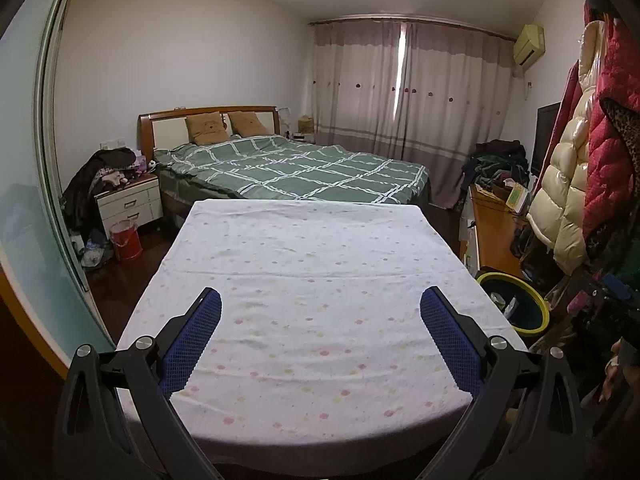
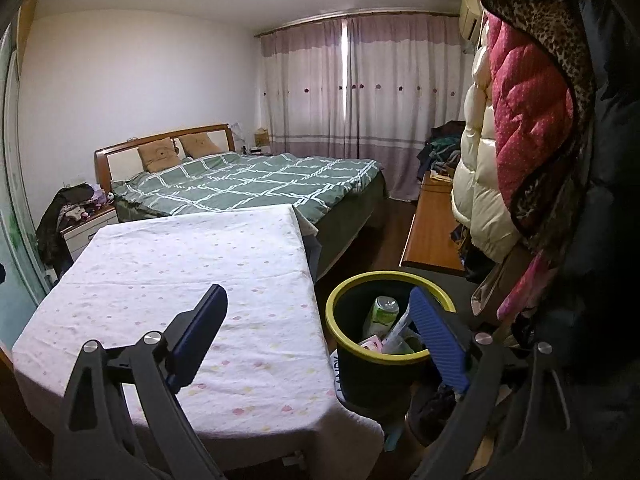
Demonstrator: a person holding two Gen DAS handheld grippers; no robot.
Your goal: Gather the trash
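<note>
A black trash bin with a yellow-green rim [image 2: 340,332] stands on the floor right of the table; it also shows in the left wrist view [image 1: 538,304]. It holds a green-white can [image 2: 382,312] and several wrappers [image 2: 384,342]. My left gripper [image 1: 320,304] is open and empty above the near part of the table, which wears a white dotted cloth [image 1: 312,264]. My right gripper [image 2: 320,300] is open and empty, its left finger over the table's right side [image 2: 192,280] and its right finger over the bin's opening. No loose trash shows on the cloth.
A bed with a green checked quilt [image 1: 296,172] lies beyond the table. A red bucket [image 1: 126,240] and a nightstand [image 1: 128,204] stand at the left. A wooden cabinet [image 2: 432,232] and hanging coats [image 2: 532,120] crowd the right side next to the bin.
</note>
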